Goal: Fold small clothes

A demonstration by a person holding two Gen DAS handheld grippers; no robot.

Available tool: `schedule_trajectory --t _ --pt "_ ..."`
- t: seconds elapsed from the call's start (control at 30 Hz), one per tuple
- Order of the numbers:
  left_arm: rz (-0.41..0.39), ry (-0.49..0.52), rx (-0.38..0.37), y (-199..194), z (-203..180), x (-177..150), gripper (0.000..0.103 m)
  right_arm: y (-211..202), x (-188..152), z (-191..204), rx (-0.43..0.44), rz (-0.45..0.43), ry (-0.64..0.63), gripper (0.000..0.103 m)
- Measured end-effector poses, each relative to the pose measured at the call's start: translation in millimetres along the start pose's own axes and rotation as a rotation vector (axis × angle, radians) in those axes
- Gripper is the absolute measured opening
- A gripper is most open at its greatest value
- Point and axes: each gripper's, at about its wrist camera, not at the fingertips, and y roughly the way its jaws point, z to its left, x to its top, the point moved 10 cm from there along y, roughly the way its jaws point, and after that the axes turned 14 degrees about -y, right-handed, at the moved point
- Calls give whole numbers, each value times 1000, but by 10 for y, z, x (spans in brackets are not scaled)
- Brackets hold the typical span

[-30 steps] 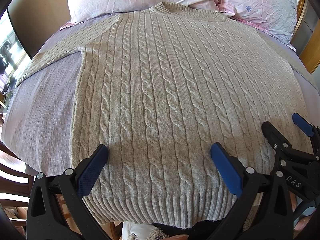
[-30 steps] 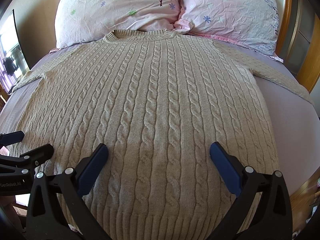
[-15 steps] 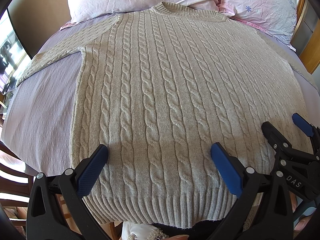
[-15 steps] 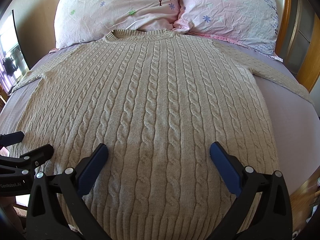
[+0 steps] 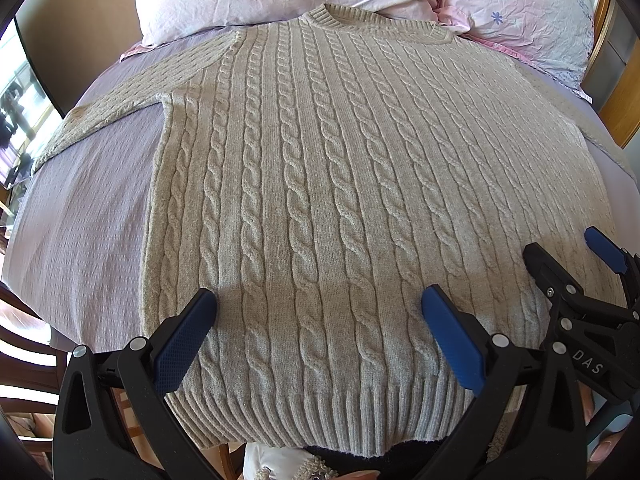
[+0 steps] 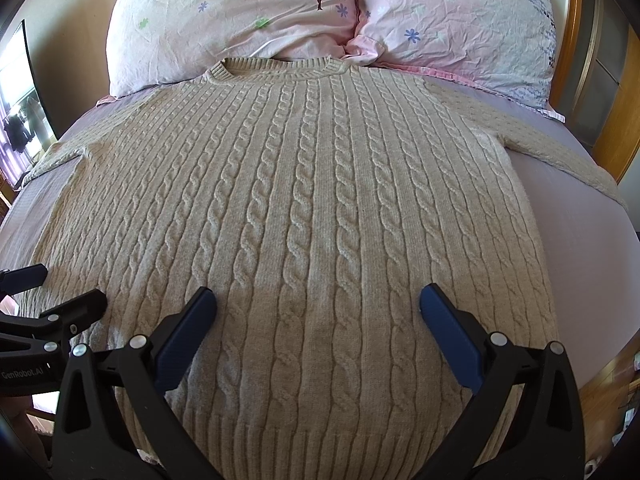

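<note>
A beige cable-knit sweater (image 5: 320, 184) lies flat and face up on a bed, neck toward the pillows, sleeves spread to both sides; it also shows in the right wrist view (image 6: 312, 208). My left gripper (image 5: 318, 300) is open and empty, hovering over the hem's left half. My right gripper (image 6: 318, 298) is open and empty over the hem's right half. Each gripper shows at the edge of the other's view: the right gripper (image 5: 568, 252) and the left gripper (image 6: 60, 286).
The lilac bedsheet (image 5: 80, 232) is bare on both sides of the sweater. Two pink floral pillows (image 6: 240, 12) lie at the head. A wooden bed frame (image 6: 624, 92) stands at the right. The near bed edge runs just below the hem.
</note>
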Motion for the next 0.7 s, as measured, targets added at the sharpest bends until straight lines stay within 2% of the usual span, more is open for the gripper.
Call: schedule_trajectory --t 0.37,0.43,0.57,0.63,0.7 --pt "0 1 0 0 0 0 102 14 34 4 -2 0 -10 101" --pt "-1 6 0 -1 -1 -1 102 9 37 15 2 -14 -19 101" --pt "-25 13 -9 -14 -14 -1 102 -44 30 25 53 -105 -89 101" --pt "-47 16 -11 -32 -10 -5 102 -72 74 -96 108 -108 -84 101" --pt "-62 22 -13 -77 3 -30 102 -205 189 -573 115 -169 49 101"
